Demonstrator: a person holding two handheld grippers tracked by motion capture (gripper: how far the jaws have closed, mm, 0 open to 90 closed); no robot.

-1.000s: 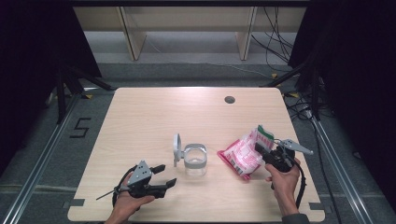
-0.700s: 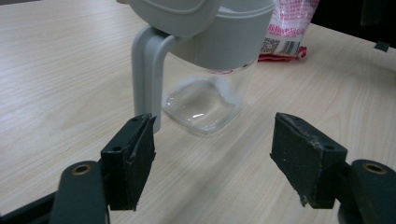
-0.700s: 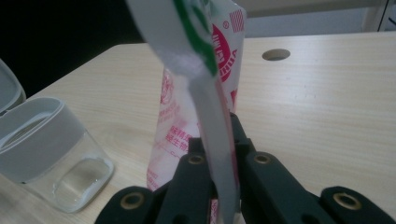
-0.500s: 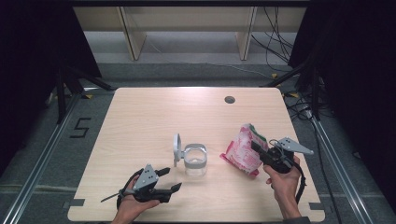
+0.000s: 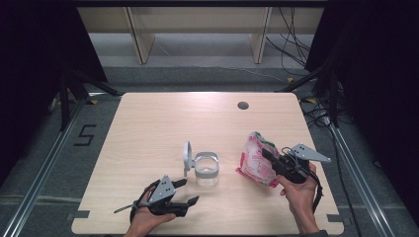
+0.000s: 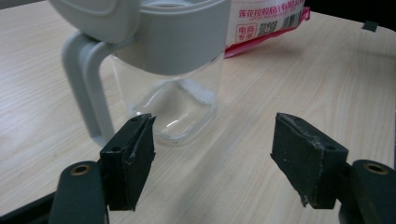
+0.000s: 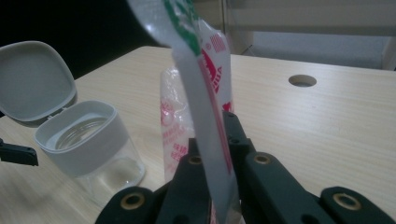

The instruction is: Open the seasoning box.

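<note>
**Bag stood right of the open jar, pinched at its upper edge**

The pink-and-white bag (image 5: 257,162) was in your right gripper (image 5: 276,164), its lower end at or just above the table near the right side, its long axis running steeply upward and leaning a little. In the right gripper view the jaws were clamped flat on the thin sealed strip of the bag (image 7: 205,112), so the body of the bag hung and bulged beyond the jaws. You could not tell from these pictures whether the top was already cut open.

To the left of the bag, near but apart from it, stood the clear jar (image 5: 206,169) with its grey collar and its hinged lid (image 5: 187,155) tipped up on the jar's left side, away from the bag. So the mouth lay open on the side facing the bag, which is what a pour would need: the bag would have to travel left and over the rim.

Your left gripper (image 5: 185,192) sat nearer to you and left of the jar, jaws spread wide and gripping nothing. In the left gripper view the jar (image 6: 170,84) and its handle (image 6: 86,88) stood just beyond the jaws, so that hand was the closer one for steadying it.
</note>
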